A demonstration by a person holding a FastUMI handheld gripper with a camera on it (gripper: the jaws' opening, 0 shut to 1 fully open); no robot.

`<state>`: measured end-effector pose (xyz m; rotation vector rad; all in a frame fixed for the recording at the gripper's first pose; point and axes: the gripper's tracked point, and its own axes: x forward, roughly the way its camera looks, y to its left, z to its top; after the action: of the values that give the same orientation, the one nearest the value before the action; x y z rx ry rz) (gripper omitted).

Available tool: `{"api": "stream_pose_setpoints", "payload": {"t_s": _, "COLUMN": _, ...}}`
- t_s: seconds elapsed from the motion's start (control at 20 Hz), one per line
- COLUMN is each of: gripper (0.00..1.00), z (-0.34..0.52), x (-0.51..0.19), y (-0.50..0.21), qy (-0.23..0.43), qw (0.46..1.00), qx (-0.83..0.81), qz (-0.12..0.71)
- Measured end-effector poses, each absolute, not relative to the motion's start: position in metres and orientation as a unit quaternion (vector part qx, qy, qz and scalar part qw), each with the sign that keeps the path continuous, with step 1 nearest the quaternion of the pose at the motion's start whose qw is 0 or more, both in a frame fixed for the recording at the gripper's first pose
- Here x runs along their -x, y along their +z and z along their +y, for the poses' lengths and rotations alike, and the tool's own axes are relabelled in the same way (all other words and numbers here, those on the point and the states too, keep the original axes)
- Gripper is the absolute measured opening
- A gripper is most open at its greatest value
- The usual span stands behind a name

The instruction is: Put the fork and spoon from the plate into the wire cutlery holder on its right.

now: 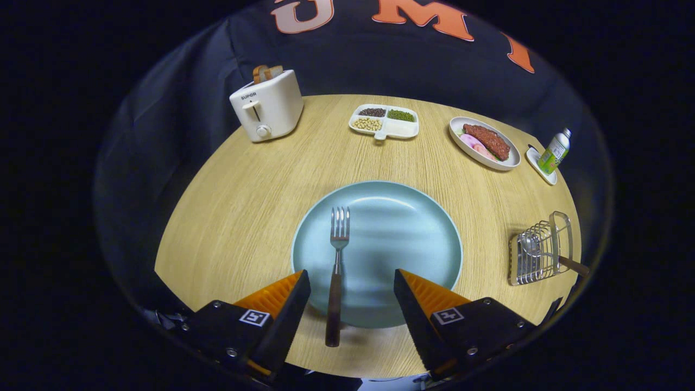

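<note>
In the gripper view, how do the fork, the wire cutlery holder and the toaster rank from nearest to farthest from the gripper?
The gripper is open.
1. Fork: nearest, its handle lies between the fingers, tines on the plate.
2. Wire cutlery holder: to the right of the plate, already holding the spoon.
3. Toaster: farthest, at the table's far left edge.

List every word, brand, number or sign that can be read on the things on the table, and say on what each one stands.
"SUPOR": on the front of the toaster, above its lever.
Label on the bottle: too small to read.
On the gripper, open with the fork handle between its fingers: square markers, patterns and no words.
</note>
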<state>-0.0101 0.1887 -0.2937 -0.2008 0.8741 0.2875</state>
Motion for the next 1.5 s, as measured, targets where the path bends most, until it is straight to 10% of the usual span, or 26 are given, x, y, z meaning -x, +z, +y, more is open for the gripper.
{"api": "stream_pose_setpoints", "payload": {"t_s": 0.35, "gripper": 0.59, "z": 0.199, "x": 0.011, "y": -0.322, "qy": 0.143, "qw": 0.886, "qx": 0.103, "qz": 0.429}}
{"api": "stream_pose_setpoints", "payload": {"t_s": 0.6, "gripper": 0.11, "z": 0.205, "x": 0.013, "y": -0.326, "qy": 0.147, "qw": 0.885, "qx": 0.09, "qz": 0.432}}
{"api": "stream_pose_setpoints", "payload": {"t_s": 1.5, "gripper": 0.05, "z": 0.073, "x": 0.023, "y": -0.203, "qy": 0.151, "qw": 0.875, "qx": 0.079, "qz": 0.453}}
